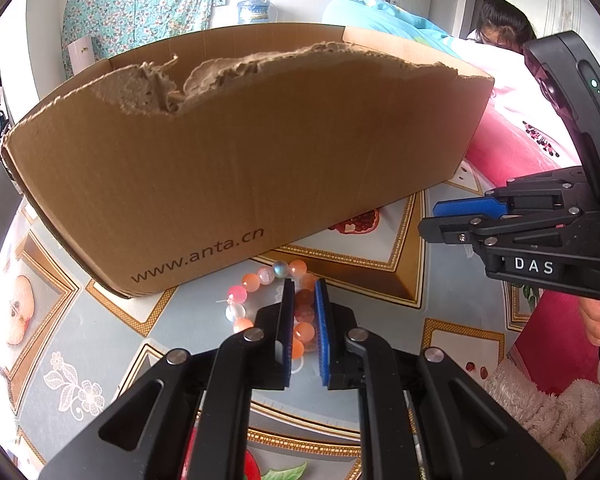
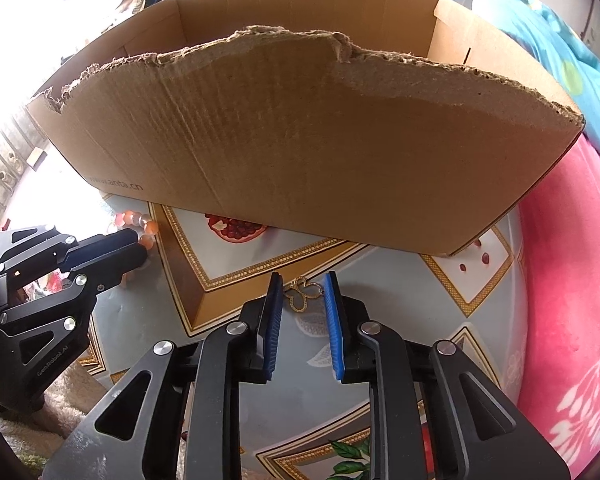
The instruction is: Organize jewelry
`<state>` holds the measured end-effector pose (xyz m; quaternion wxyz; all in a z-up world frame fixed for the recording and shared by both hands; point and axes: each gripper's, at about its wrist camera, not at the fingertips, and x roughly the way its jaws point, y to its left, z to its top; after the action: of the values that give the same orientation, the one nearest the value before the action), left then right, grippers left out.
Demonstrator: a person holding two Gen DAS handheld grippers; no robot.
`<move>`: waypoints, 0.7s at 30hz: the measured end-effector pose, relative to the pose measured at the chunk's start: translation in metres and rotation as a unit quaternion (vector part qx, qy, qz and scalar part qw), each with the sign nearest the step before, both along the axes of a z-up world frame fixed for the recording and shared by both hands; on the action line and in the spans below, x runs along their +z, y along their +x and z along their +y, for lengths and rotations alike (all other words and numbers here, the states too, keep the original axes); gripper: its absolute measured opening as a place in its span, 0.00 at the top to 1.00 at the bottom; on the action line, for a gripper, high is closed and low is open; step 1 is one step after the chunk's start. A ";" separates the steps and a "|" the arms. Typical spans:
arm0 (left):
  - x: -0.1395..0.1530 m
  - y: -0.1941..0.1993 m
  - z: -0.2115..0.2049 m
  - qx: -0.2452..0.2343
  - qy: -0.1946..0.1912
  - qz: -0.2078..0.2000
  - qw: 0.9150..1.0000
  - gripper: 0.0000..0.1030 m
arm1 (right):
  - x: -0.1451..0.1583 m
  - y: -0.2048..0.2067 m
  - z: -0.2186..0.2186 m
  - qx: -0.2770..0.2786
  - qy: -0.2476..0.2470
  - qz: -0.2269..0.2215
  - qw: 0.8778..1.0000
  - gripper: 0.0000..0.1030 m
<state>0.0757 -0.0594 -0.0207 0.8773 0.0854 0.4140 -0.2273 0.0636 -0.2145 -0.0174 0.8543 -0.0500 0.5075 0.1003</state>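
An orange and pink bead bracelet [image 1: 256,280] lies on the patterned tablecloth in front of a brown cardboard box [image 1: 228,168]. My left gripper [image 1: 305,286] is closed narrowly around the bracelet's right side, with beads between its blue pads. The bracelet also shows in the right wrist view [image 2: 138,222]. A small gold butterfly-shaped jewel [image 2: 303,294] lies on the cloth between the open fingers of my right gripper [image 2: 303,280]. The box [image 2: 300,140] stands just behind both, its near wall torn along the top.
The table wears a cloth [image 1: 100,332] printed with fruit and gold borders. A pink blanket [image 2: 572,300] lies to the right. A person [image 1: 500,24] sits behind the box. A fluffy towel [image 1: 540,400] lies at the table's right edge.
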 end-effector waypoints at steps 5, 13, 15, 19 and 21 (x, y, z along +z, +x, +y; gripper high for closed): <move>0.000 0.000 0.000 0.000 -0.001 0.000 1.000 0.91 | 0.000 0.001 -0.006 -0.005 0.018 0.005 1.000 0.83; -0.001 -0.001 0.000 -0.001 0.001 -0.004 1.000 0.91 | 0.007 0.005 -0.025 -0.007 0.042 0.006 0.999 0.83; -0.001 -0.002 -0.001 -0.001 0.003 -0.006 1.000 0.91 | 0.011 0.006 -0.031 -0.008 0.051 0.004 0.999 0.83; -0.001 -0.002 -0.002 0.000 0.008 -0.006 1.000 0.91 | 0.023 0.003 -0.040 -0.012 0.065 0.001 0.998 0.83; 0.000 -0.002 -0.005 0.001 0.013 -0.004 1.000 0.91 | 0.025 0.003 -0.044 -0.015 0.077 0.002 0.997 0.83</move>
<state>0.0739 -0.0641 -0.0209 0.8780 0.0973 0.4136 -0.2205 0.0662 -0.2586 0.0080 0.8561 0.0232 0.5006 0.1262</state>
